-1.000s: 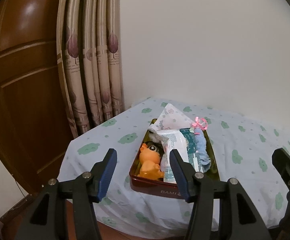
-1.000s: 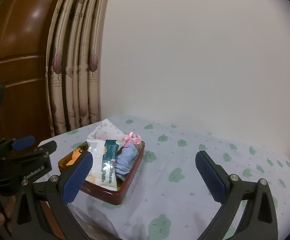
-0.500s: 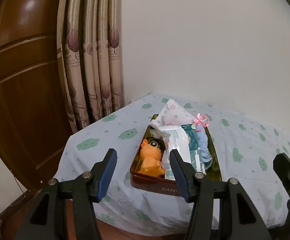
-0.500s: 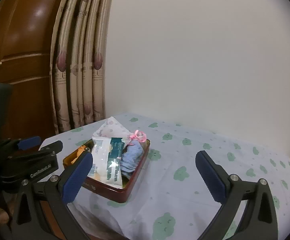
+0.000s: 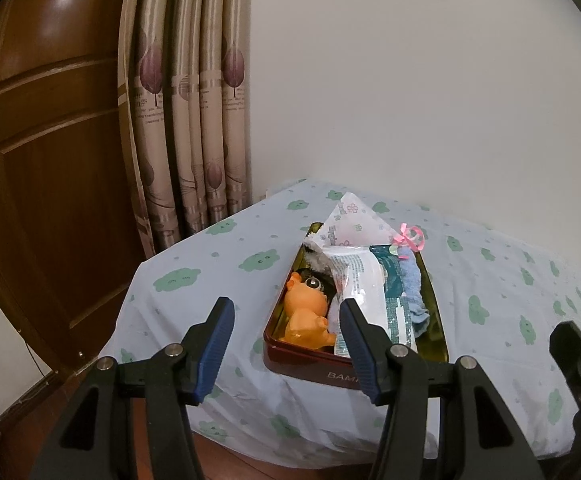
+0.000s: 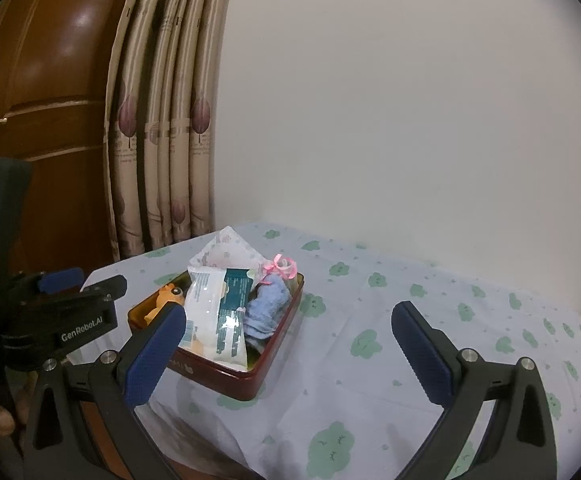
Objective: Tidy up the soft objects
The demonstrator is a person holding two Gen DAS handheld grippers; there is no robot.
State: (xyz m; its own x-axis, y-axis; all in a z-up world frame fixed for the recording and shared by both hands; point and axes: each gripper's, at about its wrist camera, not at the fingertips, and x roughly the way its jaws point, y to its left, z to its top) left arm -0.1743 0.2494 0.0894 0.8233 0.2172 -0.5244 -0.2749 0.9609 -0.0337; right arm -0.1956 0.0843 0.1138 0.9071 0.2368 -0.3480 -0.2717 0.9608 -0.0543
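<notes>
Above the worktop [image 6: 370,360] edge, we are holding both tools, left tool [image 5: 286,336] and right tool [image 6: 286,346], spread and empty, facing the tin [image 5: 310,368] to pick soft things.

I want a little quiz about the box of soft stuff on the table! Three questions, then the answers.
1. True or false: the orange toy lies inside the red tin.
2. Which is pink? A) the ribbon B) the small towel C) the wipes pack
3. Fill in: both the left gripper and the right gripper are ____ and hold nothing.

Key
1. True.
2. A; the towel is blue, the pack white and green.
3. open
</notes>
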